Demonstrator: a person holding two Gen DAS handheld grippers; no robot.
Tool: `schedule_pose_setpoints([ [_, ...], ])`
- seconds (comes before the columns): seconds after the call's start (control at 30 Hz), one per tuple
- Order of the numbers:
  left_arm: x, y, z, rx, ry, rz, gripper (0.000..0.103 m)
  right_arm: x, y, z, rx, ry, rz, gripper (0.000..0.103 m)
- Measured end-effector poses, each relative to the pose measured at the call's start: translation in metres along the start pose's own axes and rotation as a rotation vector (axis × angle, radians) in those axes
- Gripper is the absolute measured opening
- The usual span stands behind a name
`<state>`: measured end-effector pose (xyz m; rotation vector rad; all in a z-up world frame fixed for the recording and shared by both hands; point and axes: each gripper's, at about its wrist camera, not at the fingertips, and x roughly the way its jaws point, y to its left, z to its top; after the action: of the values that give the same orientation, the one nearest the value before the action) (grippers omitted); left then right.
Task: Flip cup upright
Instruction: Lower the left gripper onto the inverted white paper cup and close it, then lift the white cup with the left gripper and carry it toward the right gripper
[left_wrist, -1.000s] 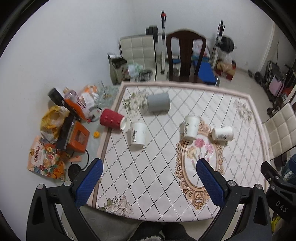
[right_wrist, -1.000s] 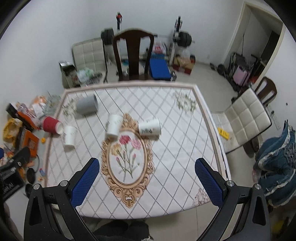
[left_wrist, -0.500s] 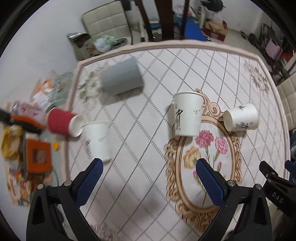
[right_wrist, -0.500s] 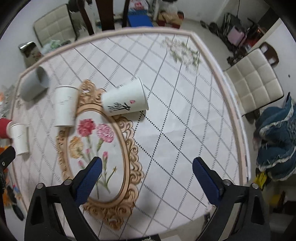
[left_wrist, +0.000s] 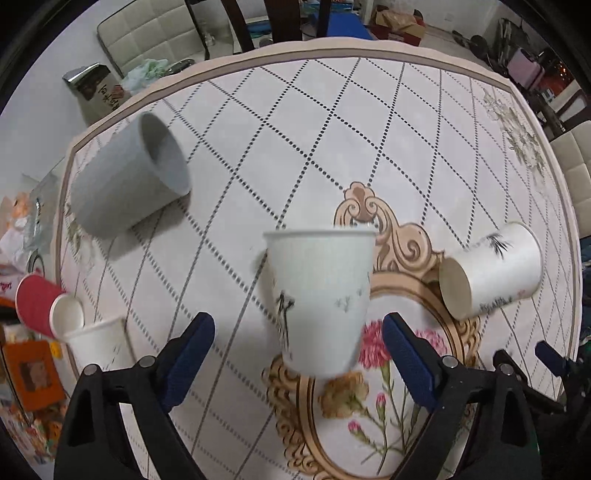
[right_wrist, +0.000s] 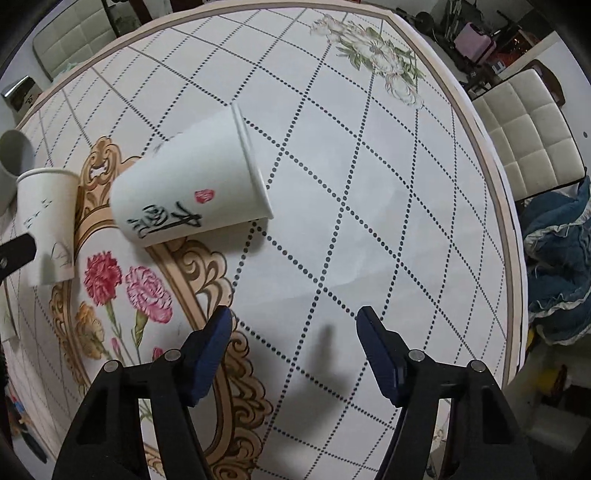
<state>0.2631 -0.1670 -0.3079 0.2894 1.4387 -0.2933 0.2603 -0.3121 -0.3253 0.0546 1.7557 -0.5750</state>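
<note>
A white paper cup (left_wrist: 319, 299) with ink drawings stands upright on the table, just ahead of my open left gripper (left_wrist: 297, 354) and between its fingers' line. It also shows in the right wrist view (right_wrist: 46, 225). A second white cup with black characters (right_wrist: 188, 186) lies on its side, mouth to the right, ahead and left of my open, empty right gripper (right_wrist: 295, 350). In the left wrist view this lying cup (left_wrist: 491, 275) is at the right, bottom facing me.
A grey cup (left_wrist: 127, 177) lies on its side at the table's far left. A red cup (left_wrist: 40, 308) lies on its side and a small white cup (left_wrist: 99, 345) stands at the left edge. White chairs (right_wrist: 528, 136) stand around the table (right_wrist: 369, 221).
Both grippers have moved down and forward toward the table. The upright cup now sits close before the left gripper, and the lying cup close before the right gripper.
</note>
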Motion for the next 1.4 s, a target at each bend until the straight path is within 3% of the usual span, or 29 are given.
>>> schedule_pose_setpoints([
  [0.07,0.007,0.000,0.005,0.005,0.006,-0.001,0.085,0.003,-0.001,0.000,0.006,0.000,0.002,0.071],
  [0.17,0.019,0.000,0.010,0.009,0.025,-0.018,0.058,0.004,-0.001,0.000,0.010,-0.002,-0.001,0.071],
  [0.5,0.000,-0.001,-0.001,0.001,-0.011,-0.009,0.058,-0.005,-0.007,-0.003,0.012,-0.024,0.008,0.072],
  [0.7,-0.032,0.009,-0.036,-0.047,-0.010,-0.024,0.058,-0.021,-0.015,-0.011,0.013,-0.045,0.031,0.072],
  [0.87,-0.050,0.023,-0.073,-0.092,0.018,-0.047,0.058,-0.037,-0.018,-0.036,0.006,-0.055,0.073,0.072],
  [1.07,-0.061,0.030,-0.124,-0.157,0.066,-0.083,0.058,-0.045,-0.024,-0.078,-0.047,-0.050,0.065,0.072],
  [1.27,-0.049,0.014,-0.167,-0.202,0.136,-0.126,0.058,-0.032,-0.032,-0.121,-0.067,-0.008,0.060,0.072],
  [1.4,-0.032,-0.002,-0.179,-0.179,0.175,-0.126,0.058,-0.017,-0.039,-0.139,-0.069,0.023,0.054,0.072],
])
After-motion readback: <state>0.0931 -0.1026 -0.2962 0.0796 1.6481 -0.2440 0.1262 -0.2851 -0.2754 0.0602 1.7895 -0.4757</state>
